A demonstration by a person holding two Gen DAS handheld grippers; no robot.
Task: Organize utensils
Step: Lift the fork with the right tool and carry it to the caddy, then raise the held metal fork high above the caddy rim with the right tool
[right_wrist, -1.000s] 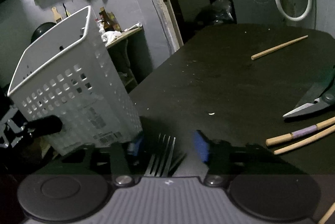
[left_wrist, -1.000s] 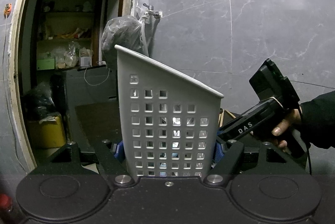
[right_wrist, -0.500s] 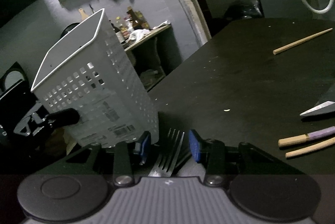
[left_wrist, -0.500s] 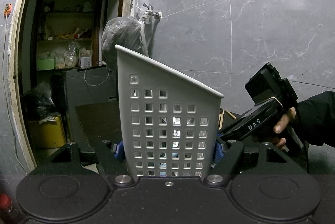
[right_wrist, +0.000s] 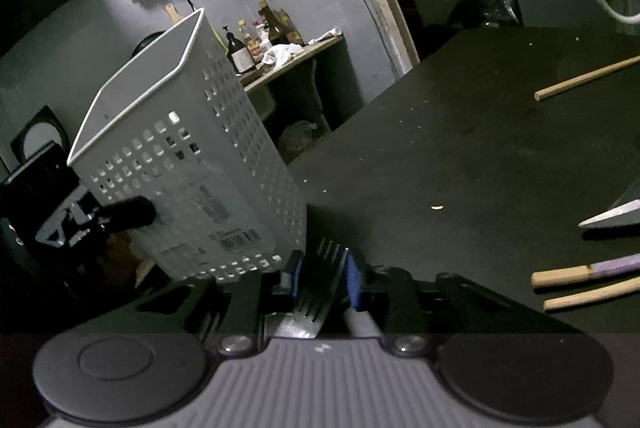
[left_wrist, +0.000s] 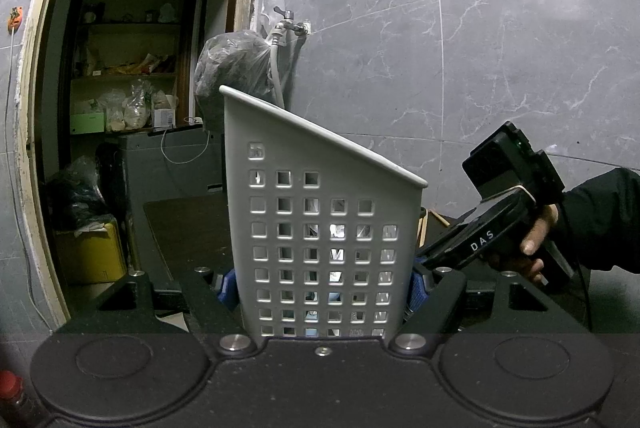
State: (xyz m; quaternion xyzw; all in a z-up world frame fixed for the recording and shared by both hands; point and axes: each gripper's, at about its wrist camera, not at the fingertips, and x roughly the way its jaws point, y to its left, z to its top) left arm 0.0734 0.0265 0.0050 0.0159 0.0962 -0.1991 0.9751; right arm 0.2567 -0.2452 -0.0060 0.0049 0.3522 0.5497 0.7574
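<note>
A white perforated utensil basket (left_wrist: pixel 320 220) stands upright on the dark table, and my left gripper (left_wrist: pixel 322 286) is shut on its lower sides, blue pads against both walls. In the right wrist view the basket (right_wrist: pixel 180 155) leans at left with a left finger (right_wrist: pixel 128 216) on it. A metal fork (right_wrist: pixel 326 260) lies with its tines pointing forward between the blue pads of my right gripper (right_wrist: pixel 324 276). Its jaws are closing and the pads touch both edges of the fork's head, right beside the basket's base. A hand (left_wrist: pixel 536 240) holds the right gripper's handle.
On the table (right_wrist: pixel 460 167) to the right lie a scissors blade (right_wrist: pixel 612 216), a pair of chopsticks (right_wrist: pixel 588 272) and a single chopstick (right_wrist: pixel 584 85) farther back. The table's edge runs just behind the basket. A tiled wall with a tap (left_wrist: pixel 288 25) stands behind.
The right gripper's pads have drawn in from wide apart to the fork's edges. Its view has moved closer to the basket. The left gripper and the basket have not moved.
</note>
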